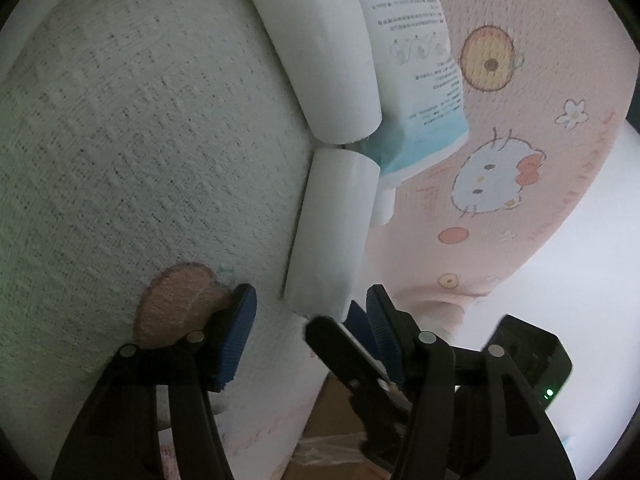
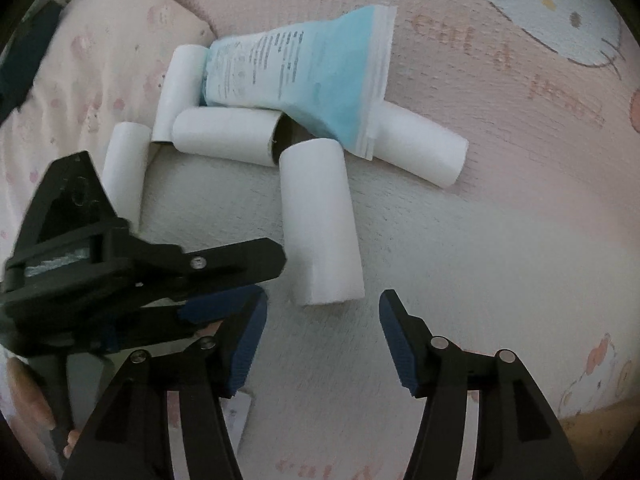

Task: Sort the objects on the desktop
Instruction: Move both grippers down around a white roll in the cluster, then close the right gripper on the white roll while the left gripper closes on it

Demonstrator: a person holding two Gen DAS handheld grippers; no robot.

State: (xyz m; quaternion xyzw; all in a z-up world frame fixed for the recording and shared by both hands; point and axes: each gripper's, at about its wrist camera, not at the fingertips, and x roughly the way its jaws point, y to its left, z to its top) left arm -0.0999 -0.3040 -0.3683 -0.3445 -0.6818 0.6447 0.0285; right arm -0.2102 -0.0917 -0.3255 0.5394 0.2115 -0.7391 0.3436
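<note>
1. Left gripper [image 1: 310, 334]: jaws spread wide, blue pads bare, nothing pressed between them. Near end of one white roll [image 1: 332, 236] lies just ahead of the gap, apart from both pads.
2. Right gripper [image 2: 322, 338]: jaws likewise wide apart, empty. Same roll [image 2: 320, 220] lies just beyond the tips, clear of them, lengthwise away from the camera.
3. Crossing in the left wrist view: a black finger of the other gripper reaches in between the left jaws from the lower right. In the right wrist view the left gripper [image 2: 256, 280] enters from the left, tip close beside the near roll; contact cannot be told.
4. Resting surface: white knitted cloth [image 1: 140, 140] with a pink patch [image 1: 176, 304] by the left pad, lying next to a pink cartoon-print blanket [image 1: 520, 208].
5. Farther back in the right wrist view: a second roll [image 2: 228, 136] lies crosswise, its open end beside the near roll's far end. Three more rolls around it: one at the left [image 2: 124, 164], one behind [image 2: 178, 88], one to the right [image 2: 420, 144].
6. Blue-and-white printed pouch [image 2: 304, 84]: lies flat over the far rolls, sealed edge overlapping the right-hand roll. Same pouch [image 1: 412, 60] seen in the left wrist view beside the far roll [image 1: 320, 52].
7. Black device [image 1: 528, 364] with a green light at the lower right of the left wrist view, on a white surface.
</note>
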